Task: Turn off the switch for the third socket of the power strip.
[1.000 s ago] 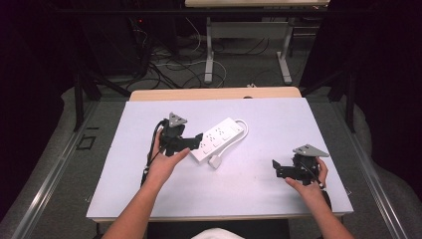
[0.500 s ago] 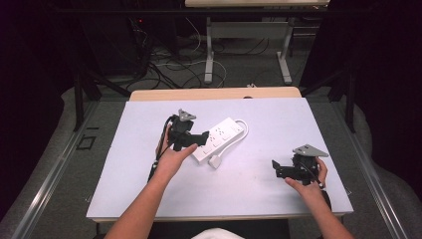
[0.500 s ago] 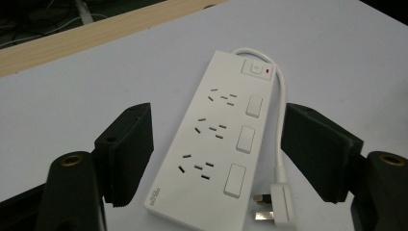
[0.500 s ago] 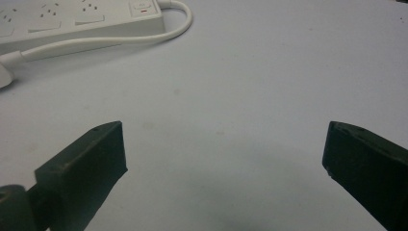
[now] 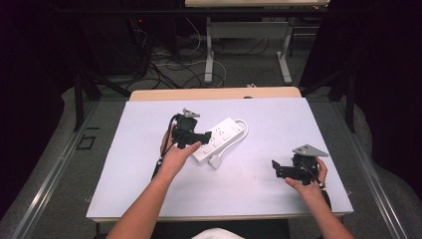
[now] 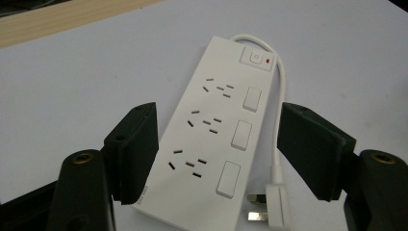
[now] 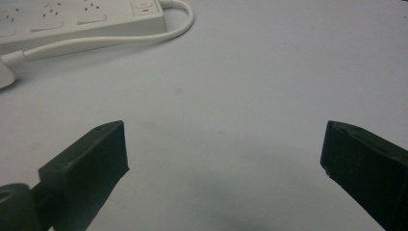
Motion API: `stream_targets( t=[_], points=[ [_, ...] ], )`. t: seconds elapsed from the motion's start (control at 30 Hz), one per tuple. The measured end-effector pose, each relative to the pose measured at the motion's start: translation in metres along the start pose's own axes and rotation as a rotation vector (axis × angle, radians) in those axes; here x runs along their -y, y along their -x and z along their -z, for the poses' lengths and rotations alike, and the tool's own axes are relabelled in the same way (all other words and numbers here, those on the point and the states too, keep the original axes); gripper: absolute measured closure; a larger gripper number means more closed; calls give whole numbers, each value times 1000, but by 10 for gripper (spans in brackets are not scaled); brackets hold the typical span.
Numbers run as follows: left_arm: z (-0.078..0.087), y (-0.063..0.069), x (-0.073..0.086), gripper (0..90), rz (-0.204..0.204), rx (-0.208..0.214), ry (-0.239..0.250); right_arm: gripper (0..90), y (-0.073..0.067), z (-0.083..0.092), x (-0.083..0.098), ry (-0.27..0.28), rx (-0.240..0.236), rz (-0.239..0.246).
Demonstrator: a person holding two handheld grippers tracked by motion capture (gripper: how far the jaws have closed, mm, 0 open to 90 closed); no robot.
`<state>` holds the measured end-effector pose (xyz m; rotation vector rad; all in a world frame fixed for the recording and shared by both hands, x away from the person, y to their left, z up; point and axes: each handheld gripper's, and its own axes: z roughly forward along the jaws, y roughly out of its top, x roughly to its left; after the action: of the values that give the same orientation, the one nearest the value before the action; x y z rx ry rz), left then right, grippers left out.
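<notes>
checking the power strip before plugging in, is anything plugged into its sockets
No, in the left gripper view all three sockets of the power strip are empty, and its own plug lies on the table beside it.

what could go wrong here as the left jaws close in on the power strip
1. The left gripper straddles both the power strip and its cord, its jaws just closing with nothing pressed yet; the right jaw may pinch the cord against the strip's side.
2. The plug lies loose beside the strip's near end; lifting could leave it dangling and swinging.
3. The right gripper sits open and well apart, so a one-ended grip may let the strip tilt.
</notes>
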<state>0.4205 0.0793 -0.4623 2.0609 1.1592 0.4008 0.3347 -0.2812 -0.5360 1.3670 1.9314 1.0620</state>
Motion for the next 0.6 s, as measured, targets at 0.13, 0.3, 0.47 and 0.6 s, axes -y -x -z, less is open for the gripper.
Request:
stream_targets(
  t=[0.13,0.3,0.47,0.6],
  points=[
    [-3,-2,0,326,25,12,-25,22,0,0,0,-11,-4,0],
    [-7,-4,0,349,67,21,-47,27,1,0,0,-6,-8,-2],
    [-10,-7,1,390,119,38,-74,30,2,0,0,-7,-14,-2],
    [-12,-7,1,414,132,40,-79,33,2,0,0,-9,-14,-4]
  ],
)
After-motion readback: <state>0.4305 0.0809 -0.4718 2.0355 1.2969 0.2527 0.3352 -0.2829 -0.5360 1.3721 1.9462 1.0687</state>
